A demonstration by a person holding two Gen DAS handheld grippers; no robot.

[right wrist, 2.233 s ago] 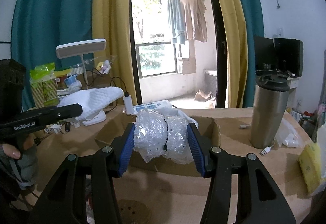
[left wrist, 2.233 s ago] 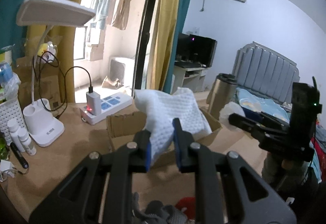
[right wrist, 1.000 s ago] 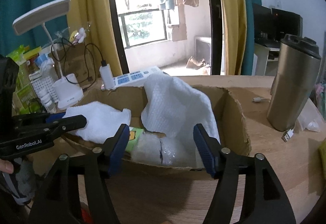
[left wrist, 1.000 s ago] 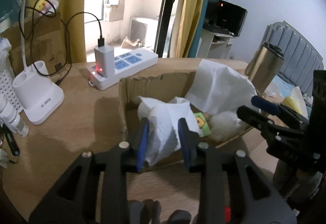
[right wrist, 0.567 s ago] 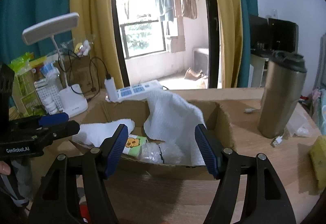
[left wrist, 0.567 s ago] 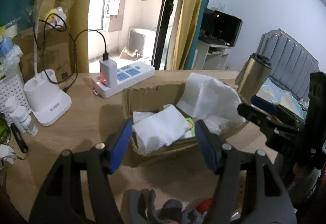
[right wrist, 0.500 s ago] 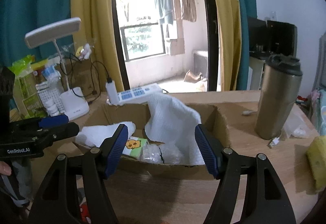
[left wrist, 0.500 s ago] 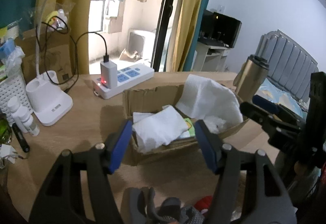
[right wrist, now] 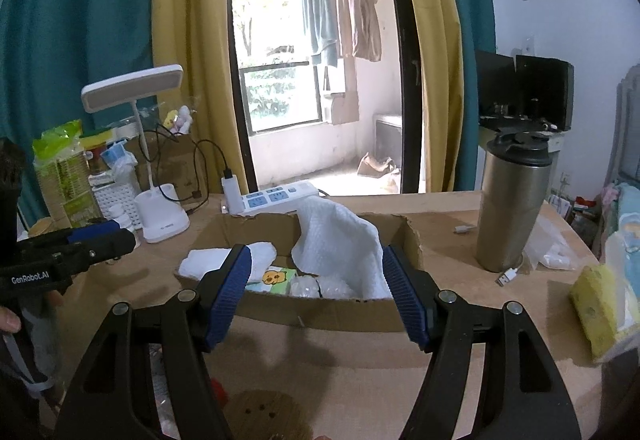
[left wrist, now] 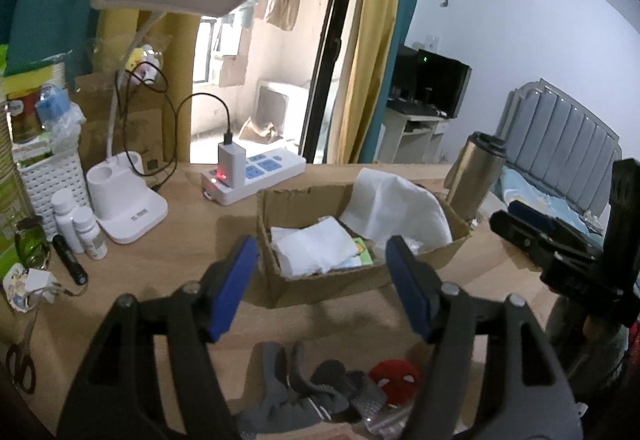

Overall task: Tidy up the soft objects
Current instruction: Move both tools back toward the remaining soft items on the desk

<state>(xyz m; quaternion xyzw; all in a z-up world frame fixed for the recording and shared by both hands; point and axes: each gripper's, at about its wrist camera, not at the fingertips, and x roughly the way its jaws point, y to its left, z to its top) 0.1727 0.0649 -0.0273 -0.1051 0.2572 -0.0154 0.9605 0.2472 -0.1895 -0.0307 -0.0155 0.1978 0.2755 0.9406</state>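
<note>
Left gripper: jaws are seen opening, nothing is held between the blue pads. Right gripper: jaws are held wide apart, nothing gripped.

Just under the left gripper, grey socks and a red soft item are seen lying on the wooden table, outside the box.

Directly ahead of both grippers a cardboard box is placed, clear of the fingertips. Inside it: a folded white cloth on the left-gripper side, a small green-and-yellow pack in the middle, crumpled clear plastic wrap beside it, and a larger white textured cloth draped over the far wall and right part.

Right of the box, a steel tumbler is stood upright, well apart from the right gripper; a yellow sponge lies nearer the edge.

Beyond the box, a power strip with a plugged charger is found; left of it, a white desk lamp.
</note>
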